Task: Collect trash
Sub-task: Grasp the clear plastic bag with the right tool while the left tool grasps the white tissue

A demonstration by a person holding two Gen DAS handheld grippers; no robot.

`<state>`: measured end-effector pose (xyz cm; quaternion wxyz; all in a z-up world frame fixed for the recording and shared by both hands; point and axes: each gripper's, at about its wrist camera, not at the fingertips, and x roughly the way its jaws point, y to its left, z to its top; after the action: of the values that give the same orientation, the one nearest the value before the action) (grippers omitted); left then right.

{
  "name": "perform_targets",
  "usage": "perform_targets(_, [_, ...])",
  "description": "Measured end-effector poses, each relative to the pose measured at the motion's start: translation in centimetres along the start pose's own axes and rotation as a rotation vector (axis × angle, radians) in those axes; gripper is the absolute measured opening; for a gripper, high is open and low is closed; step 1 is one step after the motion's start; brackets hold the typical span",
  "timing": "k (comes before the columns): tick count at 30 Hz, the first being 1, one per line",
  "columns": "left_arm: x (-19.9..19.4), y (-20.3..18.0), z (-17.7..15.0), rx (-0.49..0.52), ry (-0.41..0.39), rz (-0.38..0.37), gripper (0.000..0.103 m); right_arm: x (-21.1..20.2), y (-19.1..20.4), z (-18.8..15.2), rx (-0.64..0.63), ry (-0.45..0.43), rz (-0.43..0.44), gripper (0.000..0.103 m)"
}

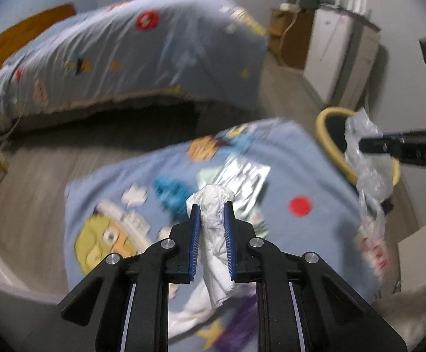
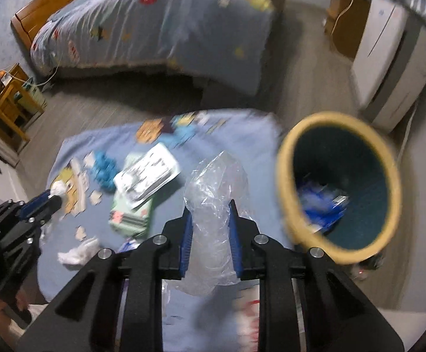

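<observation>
left tool (image 1: 212, 205) clamps a white tissue (image 1: 215, 234); right tool (image 2: 210, 205) clamps clear plastic (image 2: 213, 205).

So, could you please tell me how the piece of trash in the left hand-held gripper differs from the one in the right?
The left hand-held gripper holds a crumpled white paper tissue, opaque and rolled narrow. The right hand-held gripper holds a crinkled clear plastic bag, see-through and bulkier, nearer the yellow-rimmed waste bin. Both are clamped between blue pads.

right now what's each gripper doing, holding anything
Left gripper: shut on the white tissue.
Right gripper: shut on the clear plastic bag, beside the yellow-rimmed bin.
</observation>
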<state>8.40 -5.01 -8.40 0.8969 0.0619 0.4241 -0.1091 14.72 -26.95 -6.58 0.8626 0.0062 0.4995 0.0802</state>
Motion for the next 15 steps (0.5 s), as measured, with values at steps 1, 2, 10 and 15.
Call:
perform_targets(1, [-0.2,-0.6,0.7,0.010,-0.011,-0.010,0.017,-1.1,-1.4,0.7,0.004,-0.026,-0.006,0.022])
perform_targets(2, [-0.4,-1.6,1.8,0.024,-0.026,-0.023,0.017,-2.1,-3.1,1.4,0.010,-0.054,-0.021,0.022])
perform_targets(10, [2.9,-12.6,6.7,0.172,-0.045,-0.142,0.017,0.4,-15.1,0.7,0.188,-0.042,-0.128,0.022])
perform_targets(15, [7.0,-18.7,8.0,0.195,0.008,-0.236,0.017,2.6,-19.0,-0.1,0.253,-0.017,-0.146,0.022])
